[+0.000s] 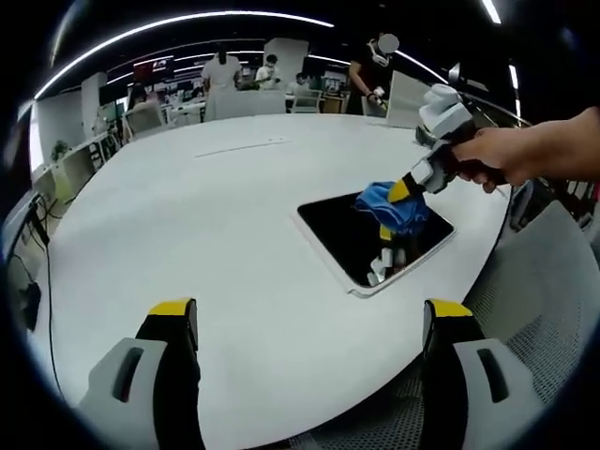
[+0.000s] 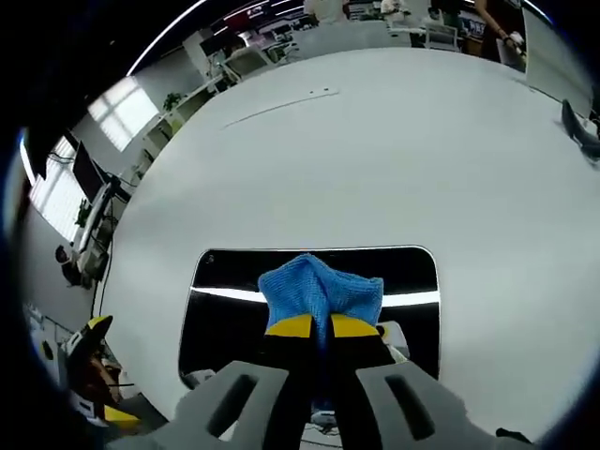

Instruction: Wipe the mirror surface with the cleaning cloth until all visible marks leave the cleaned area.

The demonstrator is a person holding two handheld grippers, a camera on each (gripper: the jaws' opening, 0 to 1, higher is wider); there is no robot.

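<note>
Right tool (image 2: 312,325) clamped on blue cleaning cloth (image 2: 321,287), pressed flat against mirror (image 2: 225,309) for wiping contact. Mirror flat on white surface (image 1: 216,234), near its right edge. Left tool (image 1: 309,314) held back, jaws apart, empty. Remaining marks possibly present; glare prevents confirmation.

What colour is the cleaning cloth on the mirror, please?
Blue cloth, clearest in the right gripper view.

Count: 1 mirror (image 2: 225,309), 1 blue cloth (image 2: 321,289), 1 white table (image 1: 216,234), 2 grippers – left gripper (image 1: 307,314) and right gripper (image 2: 322,326), 1 hand (image 1: 502,155), several people in the background.
</note>
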